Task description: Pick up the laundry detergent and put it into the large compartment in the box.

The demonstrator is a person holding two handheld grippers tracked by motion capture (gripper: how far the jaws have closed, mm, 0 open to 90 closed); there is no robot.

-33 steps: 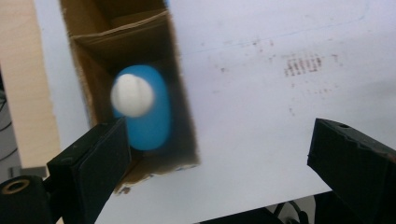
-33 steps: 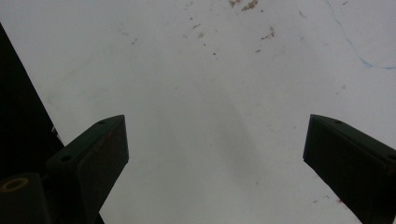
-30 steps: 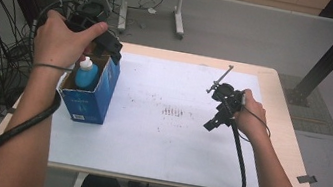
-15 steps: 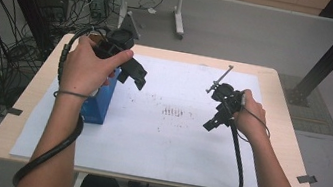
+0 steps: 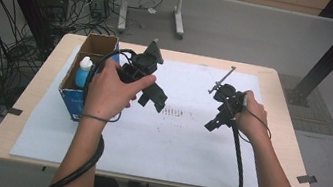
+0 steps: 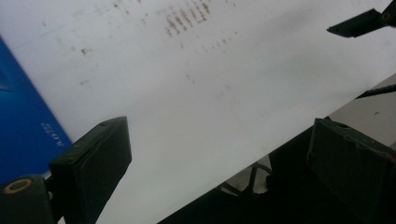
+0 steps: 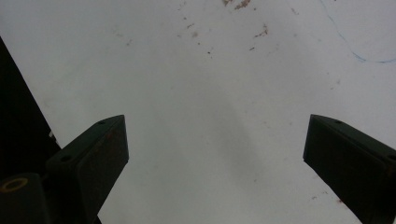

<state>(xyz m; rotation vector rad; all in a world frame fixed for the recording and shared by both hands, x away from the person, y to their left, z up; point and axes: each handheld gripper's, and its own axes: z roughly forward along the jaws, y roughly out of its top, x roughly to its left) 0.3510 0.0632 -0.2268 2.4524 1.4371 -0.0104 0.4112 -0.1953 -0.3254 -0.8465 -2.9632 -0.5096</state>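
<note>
We see a white-capped bottle [image 5: 84, 71] upright inside the blue carton [image 5: 74, 100]. Our left gripper [image 5: 153, 96], jaws wide and empty, hovers just beside it; our right gripper [image 5: 214, 123], likewise, sits well apart.

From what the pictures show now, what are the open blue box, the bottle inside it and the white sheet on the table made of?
The open blue box looks like cardboard: brown raw inner walls, matte printed outside. The small blue bottle with a white cap seems to be plastic, smooth and slightly glossy, though it is too small to be sure. The white table sheet appears to be matte paper, flat and stained with brownish marks.
</note>
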